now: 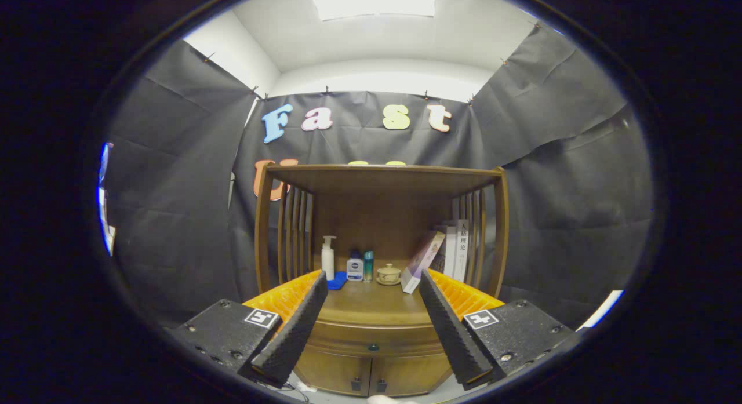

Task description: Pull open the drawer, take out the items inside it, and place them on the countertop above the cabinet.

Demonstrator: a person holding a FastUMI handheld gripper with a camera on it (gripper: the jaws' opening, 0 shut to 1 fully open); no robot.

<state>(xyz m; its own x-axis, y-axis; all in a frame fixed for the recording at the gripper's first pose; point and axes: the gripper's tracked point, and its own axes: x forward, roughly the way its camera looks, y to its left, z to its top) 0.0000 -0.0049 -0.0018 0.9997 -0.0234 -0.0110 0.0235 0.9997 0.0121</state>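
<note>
two fingers (pixel 371 328) stand wide open, holding nothing. drawer (pixel 374 341) is closed under the bench (pixel 371 305) front edge, its knob (pixel 374 347) small; a careless approach may slip off it.

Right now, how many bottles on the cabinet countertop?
3, in a row at the back, beyond the open tool: white pump bottle nearest the slats, squat white bottle with blue cap beside it, slim teal bottle next, by the small ceramic lidded cup. More may hide behind the fingers.

Gripper (pixel 371 328) fingers wide apart, empty.
</note>
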